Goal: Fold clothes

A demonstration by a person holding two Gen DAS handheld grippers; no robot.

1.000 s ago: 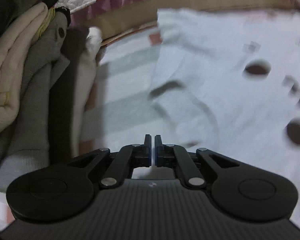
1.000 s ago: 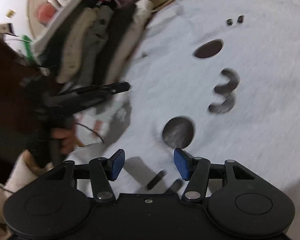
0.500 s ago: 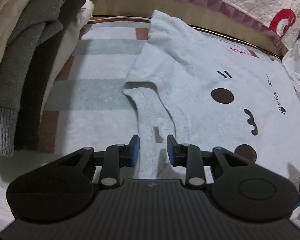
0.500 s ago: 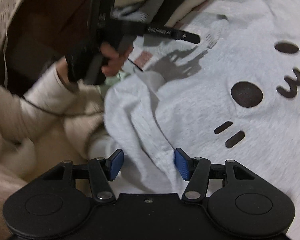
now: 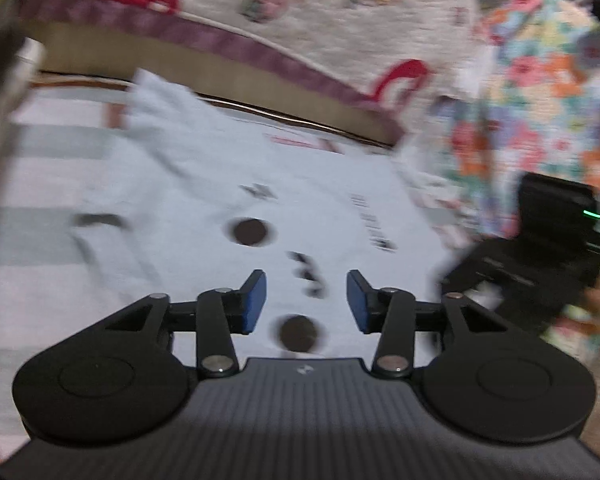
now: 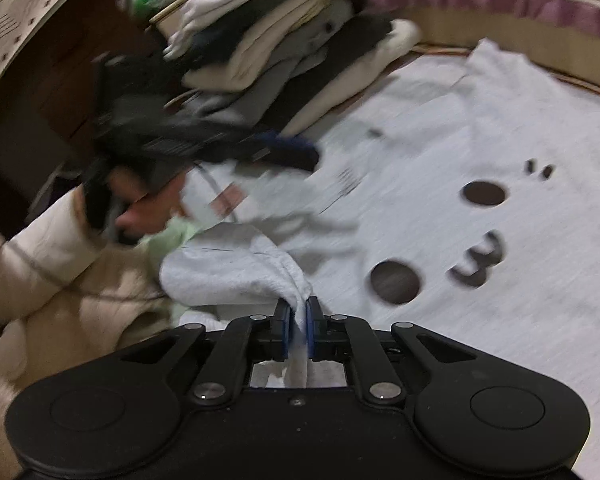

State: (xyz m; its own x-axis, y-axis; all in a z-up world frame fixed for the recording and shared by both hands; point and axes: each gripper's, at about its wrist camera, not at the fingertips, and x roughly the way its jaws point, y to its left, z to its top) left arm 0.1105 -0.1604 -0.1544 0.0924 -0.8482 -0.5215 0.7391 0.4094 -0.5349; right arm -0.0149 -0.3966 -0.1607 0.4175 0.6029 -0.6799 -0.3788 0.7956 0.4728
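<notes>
The grey shirt (image 6: 480,128) lies flat, print up, its length running toward the quilt (image 5: 340,12). Beside the shirt stands a folded pile (image 6: 292,52). The right claw (image 6: 298,322) is closing, pinching a bunched shirt edge. The left claw (image 5: 307,300) is spreading, empty. Only the left view shows floral cloth (image 5: 540,92).

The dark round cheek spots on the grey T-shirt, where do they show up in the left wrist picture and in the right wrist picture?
Left wrist: one cheek spot sits mid-frame, the other low between the open left gripper fingers.
Right wrist: the spots lie right of centre, on the T-shirt whose fold the right gripper pinches.
Shared landmark: the printed mouth between the spots.
</notes>
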